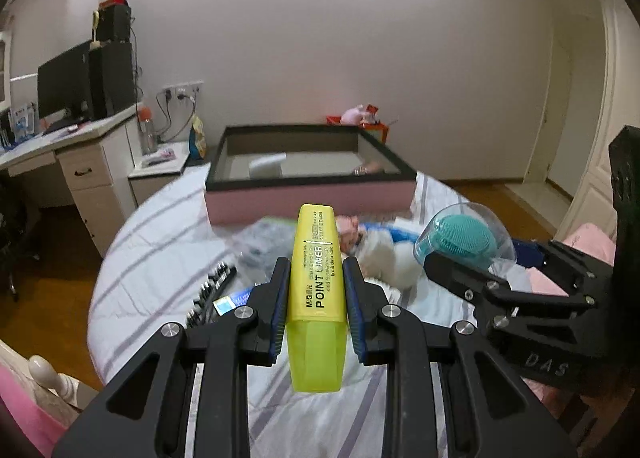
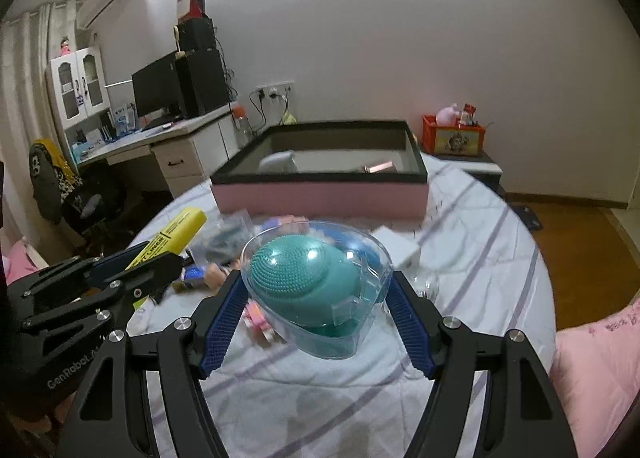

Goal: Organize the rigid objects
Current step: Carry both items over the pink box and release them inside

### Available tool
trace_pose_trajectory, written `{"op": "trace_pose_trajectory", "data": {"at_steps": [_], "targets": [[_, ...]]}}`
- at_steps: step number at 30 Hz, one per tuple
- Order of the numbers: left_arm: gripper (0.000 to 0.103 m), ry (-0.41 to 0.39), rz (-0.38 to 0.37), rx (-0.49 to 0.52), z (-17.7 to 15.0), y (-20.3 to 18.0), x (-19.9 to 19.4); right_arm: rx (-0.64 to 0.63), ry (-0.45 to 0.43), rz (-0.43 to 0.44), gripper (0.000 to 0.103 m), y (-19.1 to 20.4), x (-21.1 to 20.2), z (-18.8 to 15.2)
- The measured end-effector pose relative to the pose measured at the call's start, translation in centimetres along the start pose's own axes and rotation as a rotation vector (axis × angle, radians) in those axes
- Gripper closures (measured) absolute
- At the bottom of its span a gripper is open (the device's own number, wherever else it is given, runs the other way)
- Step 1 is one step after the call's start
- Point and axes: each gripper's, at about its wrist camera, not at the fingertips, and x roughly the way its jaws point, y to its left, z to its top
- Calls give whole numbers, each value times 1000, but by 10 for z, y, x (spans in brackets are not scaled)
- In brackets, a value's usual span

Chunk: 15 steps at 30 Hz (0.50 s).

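Left tool (image 1: 316,294) clamps yellow highlighter (image 1: 316,282); right tool (image 2: 318,298) grips clear case (image 2: 320,290).

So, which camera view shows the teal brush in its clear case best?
The right wrist view: the teal brush in its clear case fills the centre, held between the right gripper. The left wrist view shows it only small, at the side.

Open-topped pink box (image 2: 320,195) ahead, clutter pile (image 2: 224,242) before it, bare bedsheet (image 2: 480,242) rightward
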Motion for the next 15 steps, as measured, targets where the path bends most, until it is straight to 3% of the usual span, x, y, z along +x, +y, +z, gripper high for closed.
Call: {"op": "trace_pose_trajectory", "data": {"at_steps": [15], "targets": [[77, -165, 85, 13, 60, 2, -33, -18, -159, 34, 30, 17, -27, 49]]}}
